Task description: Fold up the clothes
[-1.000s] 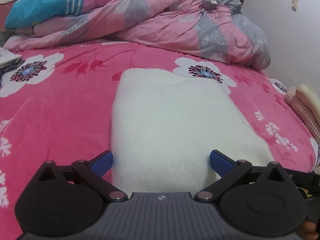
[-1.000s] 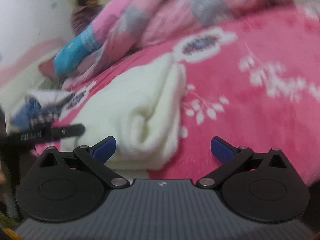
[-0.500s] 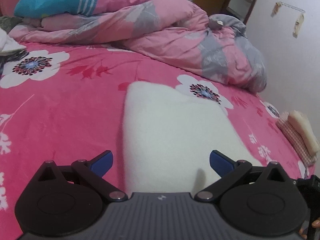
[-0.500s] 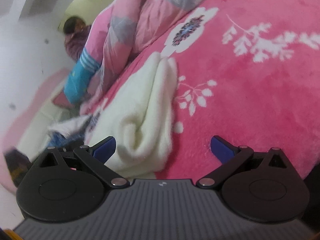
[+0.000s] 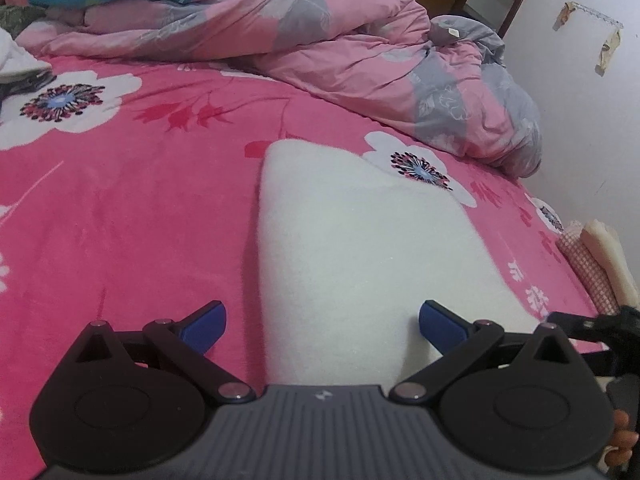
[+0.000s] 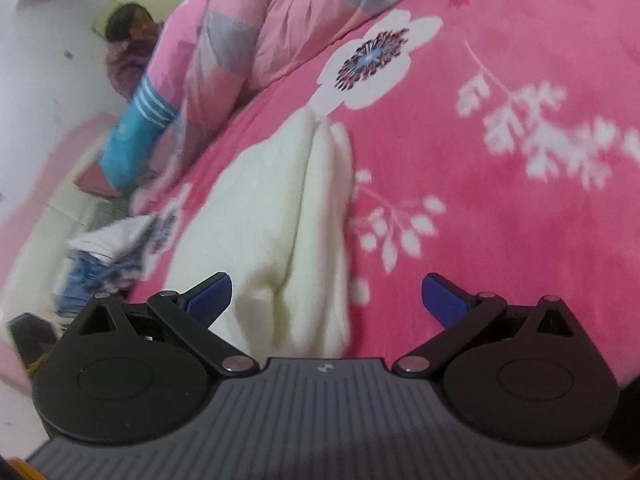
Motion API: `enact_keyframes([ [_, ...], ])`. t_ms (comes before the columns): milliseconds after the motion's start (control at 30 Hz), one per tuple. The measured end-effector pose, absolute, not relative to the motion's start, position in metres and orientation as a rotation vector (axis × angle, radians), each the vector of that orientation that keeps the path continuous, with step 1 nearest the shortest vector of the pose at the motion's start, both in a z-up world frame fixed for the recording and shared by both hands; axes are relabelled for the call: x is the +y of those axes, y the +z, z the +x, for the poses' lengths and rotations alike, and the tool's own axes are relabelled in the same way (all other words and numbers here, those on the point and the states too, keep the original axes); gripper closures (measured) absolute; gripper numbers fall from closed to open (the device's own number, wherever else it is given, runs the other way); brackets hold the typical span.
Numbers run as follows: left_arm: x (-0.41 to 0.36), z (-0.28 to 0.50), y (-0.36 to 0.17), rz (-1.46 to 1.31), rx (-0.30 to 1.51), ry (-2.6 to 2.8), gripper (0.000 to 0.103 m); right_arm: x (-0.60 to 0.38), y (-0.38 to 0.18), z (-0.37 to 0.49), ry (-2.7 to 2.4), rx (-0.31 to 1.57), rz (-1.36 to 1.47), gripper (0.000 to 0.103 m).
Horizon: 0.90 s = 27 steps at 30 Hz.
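The cream garment lies folded flat on the pink bed, apparently finished. Both the left tongs and right tongs gape wide, empty; next calls for fetching another piece.

The claw's body hides the white garment's near edge.
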<state>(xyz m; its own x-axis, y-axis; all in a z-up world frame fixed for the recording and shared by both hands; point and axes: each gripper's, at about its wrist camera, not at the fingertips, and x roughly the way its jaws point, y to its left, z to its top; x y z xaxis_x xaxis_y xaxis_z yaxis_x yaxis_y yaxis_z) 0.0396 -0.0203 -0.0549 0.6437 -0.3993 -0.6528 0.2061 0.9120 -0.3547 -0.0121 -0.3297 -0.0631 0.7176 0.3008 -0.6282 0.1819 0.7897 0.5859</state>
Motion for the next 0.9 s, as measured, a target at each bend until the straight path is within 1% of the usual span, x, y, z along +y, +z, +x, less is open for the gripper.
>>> enact_keyframes([
  [100,-0.019,0.041,-0.056,-0.260,0.799,-0.352,0.000,-0.320,-0.053,-0.001,-0.046,0.814,0.594,0.001],
  [167,-0.018,0.041,-0.058,-0.263,0.800,-0.356,0.000,-0.318,-0.050,-0.001,-0.046,0.777,0.589,0.001],
  [233,-0.017,0.042,-0.059,-0.270,0.806,-0.359,0.000,-0.320,-0.054,-0.002,-0.032,0.760,0.616,0.001],
  [333,-0.017,0.044,-0.059,-0.277,0.815,-0.361,0.000,-0.325,-0.066,0.000,-0.061,0.805,0.668,0.001],
  [467,-0.017,0.045,-0.055,-0.267,0.828,-0.352,0.000,-0.335,-0.077,-0.001,-0.058,0.817,0.753,0.001],
  [600,-0.011,0.042,-0.048,-0.267,0.802,-0.329,0.000,-0.334,-0.079,-0.002,-0.059,0.819,0.766,0.001],
  [733,0.001,0.042,-0.044,-0.290,0.774,-0.278,0.000,-0.331,-0.079,-0.005,-0.058,0.800,0.782,0.001],
  [900,0.003,0.046,-0.042,-0.217,0.794,-0.163,0.000,-0.338,-0.084,-0.009,-0.062,0.758,0.851,0.001],
])
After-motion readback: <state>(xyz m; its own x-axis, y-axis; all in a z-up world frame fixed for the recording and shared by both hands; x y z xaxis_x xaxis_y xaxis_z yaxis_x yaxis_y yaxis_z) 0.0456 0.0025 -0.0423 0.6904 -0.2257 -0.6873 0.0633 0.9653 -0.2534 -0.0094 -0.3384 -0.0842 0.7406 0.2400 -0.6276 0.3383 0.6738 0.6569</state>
